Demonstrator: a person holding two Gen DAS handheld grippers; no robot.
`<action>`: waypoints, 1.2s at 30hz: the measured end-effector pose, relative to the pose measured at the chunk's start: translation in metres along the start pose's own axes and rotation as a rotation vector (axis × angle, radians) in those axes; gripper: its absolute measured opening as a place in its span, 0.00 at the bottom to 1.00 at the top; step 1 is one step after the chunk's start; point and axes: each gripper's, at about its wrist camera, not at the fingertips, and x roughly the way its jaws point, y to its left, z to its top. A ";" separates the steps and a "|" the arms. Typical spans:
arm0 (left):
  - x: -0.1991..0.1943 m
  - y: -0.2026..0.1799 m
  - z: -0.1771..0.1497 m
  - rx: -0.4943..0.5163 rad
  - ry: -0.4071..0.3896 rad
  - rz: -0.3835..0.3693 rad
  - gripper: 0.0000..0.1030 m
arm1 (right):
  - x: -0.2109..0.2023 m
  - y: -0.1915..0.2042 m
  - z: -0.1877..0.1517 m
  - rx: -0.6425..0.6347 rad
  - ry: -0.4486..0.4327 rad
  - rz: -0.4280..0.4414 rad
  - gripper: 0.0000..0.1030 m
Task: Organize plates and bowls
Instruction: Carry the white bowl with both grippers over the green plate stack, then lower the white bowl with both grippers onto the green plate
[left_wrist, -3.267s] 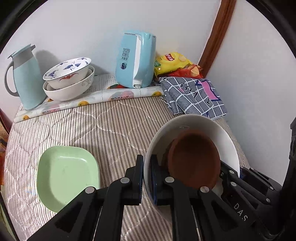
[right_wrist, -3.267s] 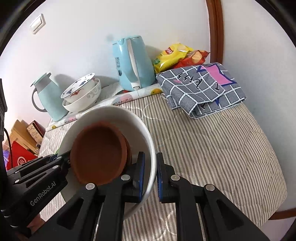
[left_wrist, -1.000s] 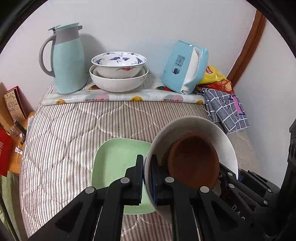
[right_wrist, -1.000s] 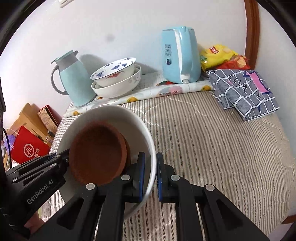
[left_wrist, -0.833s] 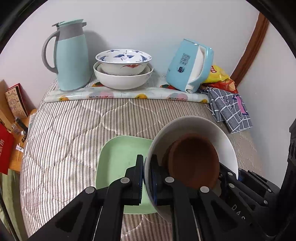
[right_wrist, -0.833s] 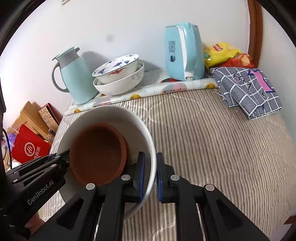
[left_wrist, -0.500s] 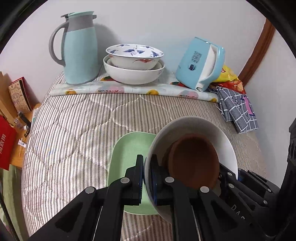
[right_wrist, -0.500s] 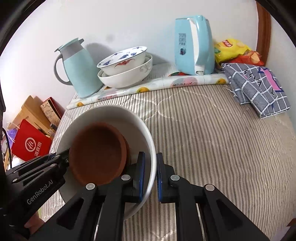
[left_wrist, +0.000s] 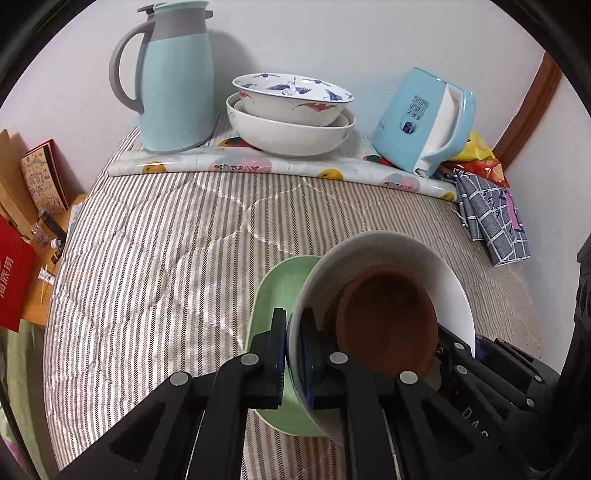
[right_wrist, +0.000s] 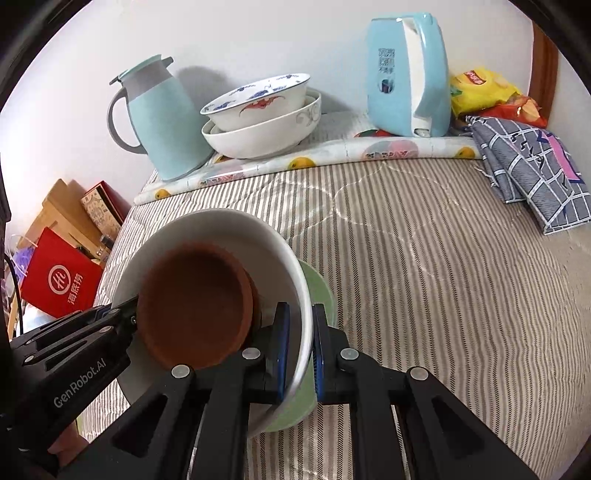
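Both grippers carry one white bowl (left_wrist: 391, 254) (right_wrist: 207, 227) with a brown bowl (left_wrist: 388, 317) (right_wrist: 195, 302) nested inside it. My left gripper (left_wrist: 293, 350) is shut on the white bowl's left rim. My right gripper (right_wrist: 299, 347) is shut on its right rim. Directly under the white bowl lies a pale green plate (left_wrist: 275, 295) (right_wrist: 321, 288) on the striped quilt, mostly covered by the bowl. At the back stand two stacked bowls, a blue-patterned one (left_wrist: 291, 96) (right_wrist: 258, 99) inside a white one (left_wrist: 291, 134) (right_wrist: 258, 142).
A light blue jug (left_wrist: 173, 77) (right_wrist: 162, 118) stands back left and a blue kettle (left_wrist: 421, 122) (right_wrist: 406, 74) back right, on a fruit-print mat (left_wrist: 258, 168). A checked cloth (left_wrist: 487, 218) (right_wrist: 532, 170) and snack bags (right_wrist: 484, 92) lie at the right. Red boxes (right_wrist: 62, 284) sit beyond the left edge.
Both grippers have carried the white bowl leftward and down over the green plate, which now lies almost fully beneath it. The grips are unchanged.
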 end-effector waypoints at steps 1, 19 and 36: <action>0.001 0.001 0.000 0.000 0.002 0.001 0.08 | 0.002 0.000 -0.001 0.000 0.004 0.001 0.11; 0.030 0.013 -0.004 -0.003 0.062 0.017 0.08 | 0.037 0.000 -0.003 0.005 0.078 0.009 0.11; 0.035 0.017 -0.003 -0.003 0.071 -0.016 0.13 | 0.041 -0.004 -0.002 -0.039 0.086 0.014 0.14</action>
